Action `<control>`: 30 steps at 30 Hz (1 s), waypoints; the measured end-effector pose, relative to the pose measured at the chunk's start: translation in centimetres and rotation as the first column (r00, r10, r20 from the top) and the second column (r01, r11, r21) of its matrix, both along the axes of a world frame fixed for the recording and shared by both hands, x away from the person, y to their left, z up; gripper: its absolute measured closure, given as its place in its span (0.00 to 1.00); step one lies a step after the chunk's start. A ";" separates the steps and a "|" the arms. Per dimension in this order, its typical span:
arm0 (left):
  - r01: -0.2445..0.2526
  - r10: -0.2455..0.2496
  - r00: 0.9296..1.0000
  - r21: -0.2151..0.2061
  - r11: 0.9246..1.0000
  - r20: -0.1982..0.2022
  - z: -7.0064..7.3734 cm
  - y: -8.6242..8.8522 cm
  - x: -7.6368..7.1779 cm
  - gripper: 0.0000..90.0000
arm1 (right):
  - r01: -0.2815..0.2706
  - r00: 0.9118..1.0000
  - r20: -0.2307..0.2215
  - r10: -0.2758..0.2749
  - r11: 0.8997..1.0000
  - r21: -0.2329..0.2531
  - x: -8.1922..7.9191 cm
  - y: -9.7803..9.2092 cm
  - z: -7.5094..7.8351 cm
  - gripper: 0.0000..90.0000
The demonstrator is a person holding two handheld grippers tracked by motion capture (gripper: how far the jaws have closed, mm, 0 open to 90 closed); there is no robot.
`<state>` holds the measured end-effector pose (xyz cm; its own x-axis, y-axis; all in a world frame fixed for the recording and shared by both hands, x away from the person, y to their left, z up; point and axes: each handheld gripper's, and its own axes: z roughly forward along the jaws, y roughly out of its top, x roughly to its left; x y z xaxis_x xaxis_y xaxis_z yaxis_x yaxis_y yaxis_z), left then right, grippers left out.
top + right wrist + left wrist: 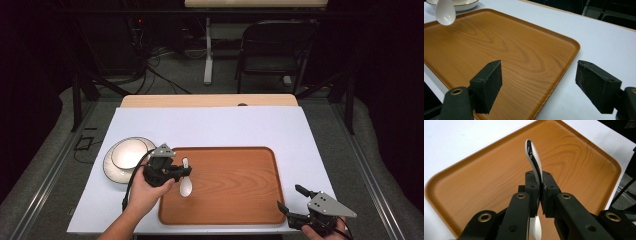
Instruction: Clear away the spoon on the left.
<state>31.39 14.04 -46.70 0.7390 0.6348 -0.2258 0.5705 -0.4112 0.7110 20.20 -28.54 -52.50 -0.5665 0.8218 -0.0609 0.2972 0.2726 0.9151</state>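
Two hand-held grippers are seen from the high view. One white spoon (185, 181) is pinched by the left hand-held gripper (186, 171) over the left end of the single wooden tray (235, 190), the bowl of the spoon pointing toward the person. The left hand (145, 192) is wrapped around the tool, with the forearm coming in from the bottom edge. One white bowl (128, 154) is stood on one plate (111, 170) just left of the tray, on the white surface (215, 125). The right hand-held gripper (291, 199) is held low at the tray's near right corner, its jaws spread apart.

From the left gripper view, the jaws are pressed together on the spoon's (534, 160) handle, which rises upright between the pads (531, 192); the spoon's bowl hangs below, above the tray (481, 182).

From the right gripper view, the two jaws stand wide apart with nothing between them, over the tray's (506, 50) edge and the surface (604, 37). At the upper left, the spoon's (445, 11) bowl is seen hanging, with the plate (466, 6) behind it.
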 end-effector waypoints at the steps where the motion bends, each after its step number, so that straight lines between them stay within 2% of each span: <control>1: 0.007 -0.007 1.000 0.006 1.000 -0.010 -0.1 0.0 0.0 0.95 | 0.000 1.000 -0.001 0.000 1.000 0.000 0.0 0.0 0.0 0.23; 7: 0.003 -0.003 0.999 0.005 1.000 -0.045 -1.0 -0.2 0.3 0.95 | 0.000 1.000 -0.003 0.000 1.000 0.001 0.0 0.0 0.0 0.23; 16: -0.033 0.033 0.995 -0.006 0.999 -0.091 -2.0 0.1 1.2 0.95 | -0.001 1.000 -0.003 0.001 1.000 0.000 0.0 0.0 0.0 0.23; 24: -0.099 0.094 0.983 -0.025 0.995 -0.156 -2.6 0.3 2.3 0.95 | 0.001 1.000 -0.004 -0.001 1.000 0.002 0.0 0.0 0.0 0.23; 28: -0.132 0.122 0.973 -0.037 0.991 -0.197 -2.9 0.3 3.0 0.95 | 0.001 1.000 -0.005 -0.001 1.000 0.002 0.1 0.0 0.0 0.23; 30: -0.158 0.145 0.965 -0.042 0.987 -0.219 -3.1 0.2 3.3 0.94 | 0.001 1.000 -0.004 -0.001 1.000 0.002 0.1 0.0 0.0 0.23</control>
